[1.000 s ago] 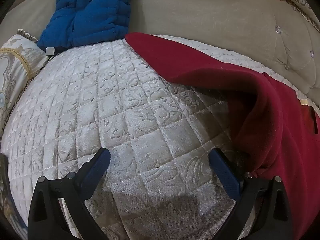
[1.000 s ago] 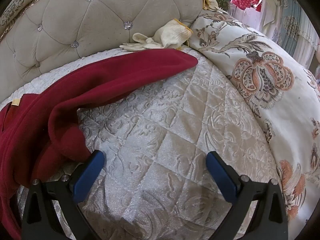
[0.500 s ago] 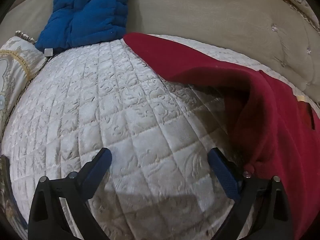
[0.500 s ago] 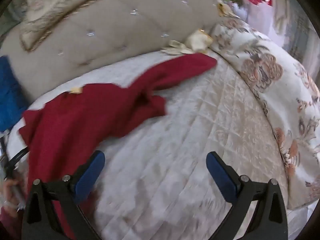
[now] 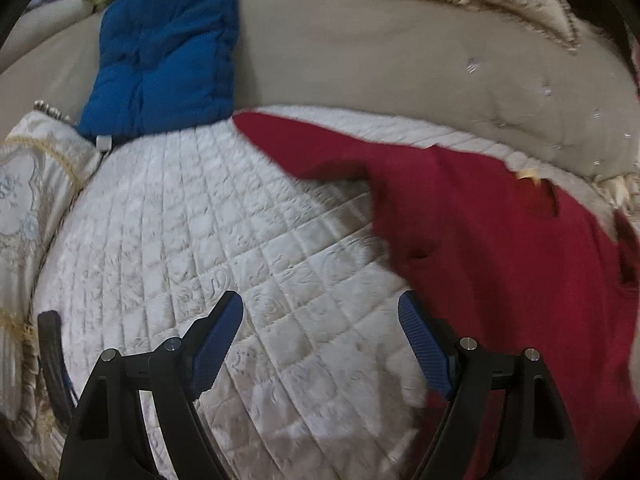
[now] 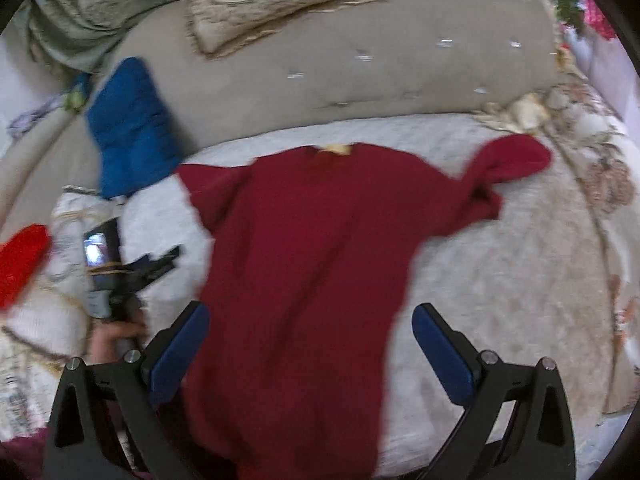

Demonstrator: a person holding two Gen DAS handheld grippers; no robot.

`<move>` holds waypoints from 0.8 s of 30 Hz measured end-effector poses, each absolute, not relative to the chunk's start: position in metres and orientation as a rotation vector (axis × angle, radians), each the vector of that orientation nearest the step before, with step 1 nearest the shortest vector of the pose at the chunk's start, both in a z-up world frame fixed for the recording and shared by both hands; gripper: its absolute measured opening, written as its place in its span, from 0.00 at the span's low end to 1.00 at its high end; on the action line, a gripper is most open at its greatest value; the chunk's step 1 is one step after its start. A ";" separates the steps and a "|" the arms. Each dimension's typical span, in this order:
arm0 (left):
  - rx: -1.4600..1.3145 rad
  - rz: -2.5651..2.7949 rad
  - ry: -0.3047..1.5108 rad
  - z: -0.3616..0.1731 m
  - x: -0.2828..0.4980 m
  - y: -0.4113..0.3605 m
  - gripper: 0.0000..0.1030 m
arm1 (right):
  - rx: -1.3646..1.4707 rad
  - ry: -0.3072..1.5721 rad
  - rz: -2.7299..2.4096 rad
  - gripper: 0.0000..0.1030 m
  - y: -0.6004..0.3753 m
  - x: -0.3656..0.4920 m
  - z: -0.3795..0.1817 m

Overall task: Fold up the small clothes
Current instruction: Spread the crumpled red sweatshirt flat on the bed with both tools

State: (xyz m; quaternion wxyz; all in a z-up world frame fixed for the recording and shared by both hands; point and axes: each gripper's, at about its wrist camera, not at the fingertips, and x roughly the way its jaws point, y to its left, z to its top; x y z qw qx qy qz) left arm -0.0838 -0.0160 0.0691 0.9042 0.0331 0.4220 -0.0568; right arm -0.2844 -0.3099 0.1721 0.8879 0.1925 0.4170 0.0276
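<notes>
Red sweater [image 6: 320, 264] spread flat on quilted seat [image 6: 500, 280]. Right gripper [image 6: 310, 344] spread wide above its lower body. Left gripper [image 5: 320, 340] spread wide, empty, sweater beside right finger.

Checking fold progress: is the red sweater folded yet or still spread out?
Spread out, not folded. The red sweater lies flat on the quilted cover, body open, both sleeves out sideways, the right one crumpled.
</notes>
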 end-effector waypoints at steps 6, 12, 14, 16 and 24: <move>0.032 -0.164 0.843 0.098 -0.102 -0.028 0.60 | 0.260 0.796 0.004 1.00 -0.269 -0.271 0.187; 0.025 -0.197 0.810 0.116 -0.116 -0.041 0.60 | 0.172 0.753 -0.117 1.00 -0.255 -0.246 0.184; 0.015 -0.214 0.815 0.118 -0.117 -0.044 0.60 | 0.179 0.755 -0.146 1.00 -0.257 -0.237 0.180; 0.013 -0.223 0.812 0.119 -0.118 -0.047 0.60 | 0.184 0.760 -0.169 1.00 -0.257 -0.226 0.173; -0.003 -0.240 0.832 0.113 -0.122 -0.055 0.60 | 0.175 0.779 -0.240 1.00 -0.262 -0.208 0.147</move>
